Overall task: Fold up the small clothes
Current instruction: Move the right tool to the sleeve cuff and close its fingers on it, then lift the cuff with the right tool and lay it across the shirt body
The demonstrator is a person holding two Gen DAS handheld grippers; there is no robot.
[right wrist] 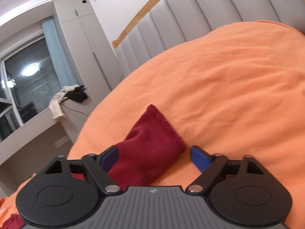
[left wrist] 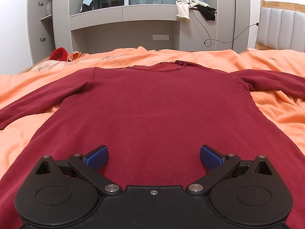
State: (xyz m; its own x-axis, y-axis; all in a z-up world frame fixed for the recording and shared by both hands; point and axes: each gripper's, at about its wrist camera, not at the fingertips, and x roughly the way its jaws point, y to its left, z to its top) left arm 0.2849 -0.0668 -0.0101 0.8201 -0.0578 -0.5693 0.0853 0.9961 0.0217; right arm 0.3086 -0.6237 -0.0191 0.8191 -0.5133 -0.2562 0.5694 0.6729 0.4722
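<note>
A dark red knitted long-sleeved sweater (left wrist: 152, 105) lies spread flat on an orange bedsheet (left wrist: 266, 64), its body stretching straight ahead of the left gripper (left wrist: 154, 155) with the neckline at the far end. One sleeve runs out to the gripper's left and the other to its right, both resting on the sheet. The left gripper hangs over the near, hem end of the garment with its blue-padded fingers (left wrist: 97, 157) spread wide apart; nothing sits between them but the flat knit below, and whether the pads touch the fabric cannot be told.

The right gripper (right wrist: 153, 157) points along the bed toward a grey padded headboard with a wooden frame (right wrist: 171, 24). The frayed cuff end of the red sleeve (right wrist: 152, 143) lies on the orange sheet directly between its two fingers, reaching a little beyond them. Its jaws stand apart: the left pad lies against or just beside the sleeve's edge, while the right pad is clear of the cloth, with bare sheet in the gap. The sleeve is not clamped.

Beyond the bed, ahead of the left gripper, pale and black clothes (left wrist: 194, 7) are heaped on a grey window ledge (left wrist: 122, 13).
</note>
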